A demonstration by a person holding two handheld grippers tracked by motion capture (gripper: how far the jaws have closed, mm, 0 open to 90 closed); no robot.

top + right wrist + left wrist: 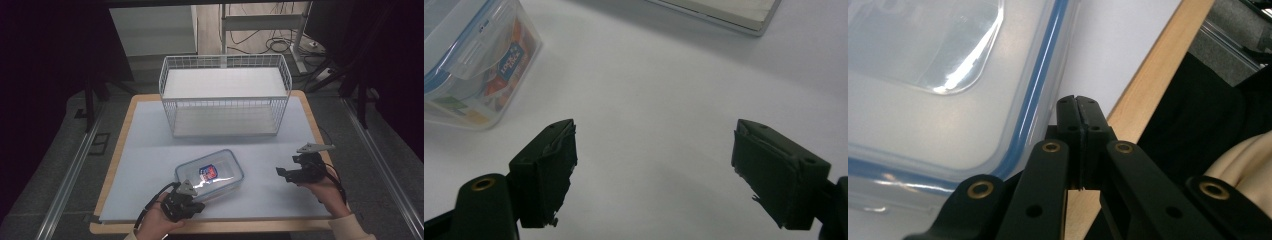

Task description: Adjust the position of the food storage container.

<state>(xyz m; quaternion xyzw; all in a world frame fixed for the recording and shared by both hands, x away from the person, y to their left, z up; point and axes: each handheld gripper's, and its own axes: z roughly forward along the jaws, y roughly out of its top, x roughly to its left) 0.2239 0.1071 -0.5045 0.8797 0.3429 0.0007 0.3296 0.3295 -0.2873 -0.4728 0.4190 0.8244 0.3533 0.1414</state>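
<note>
The clear lidded container (210,173) is looking light, rigid and slick; its side latch flaps are offering the best hold. The left gripper (1078,107) is sitting pinched together on nothing beside its corner, while the right gripper (654,170) is hanging wide apart, empty.

The high view looks forward and down over the whole table (150,145). The left gripper view sits very close beside the plastic box (938,100), perhaps over its near corner. The right gripper view, low and close, catches the box's end.
</note>
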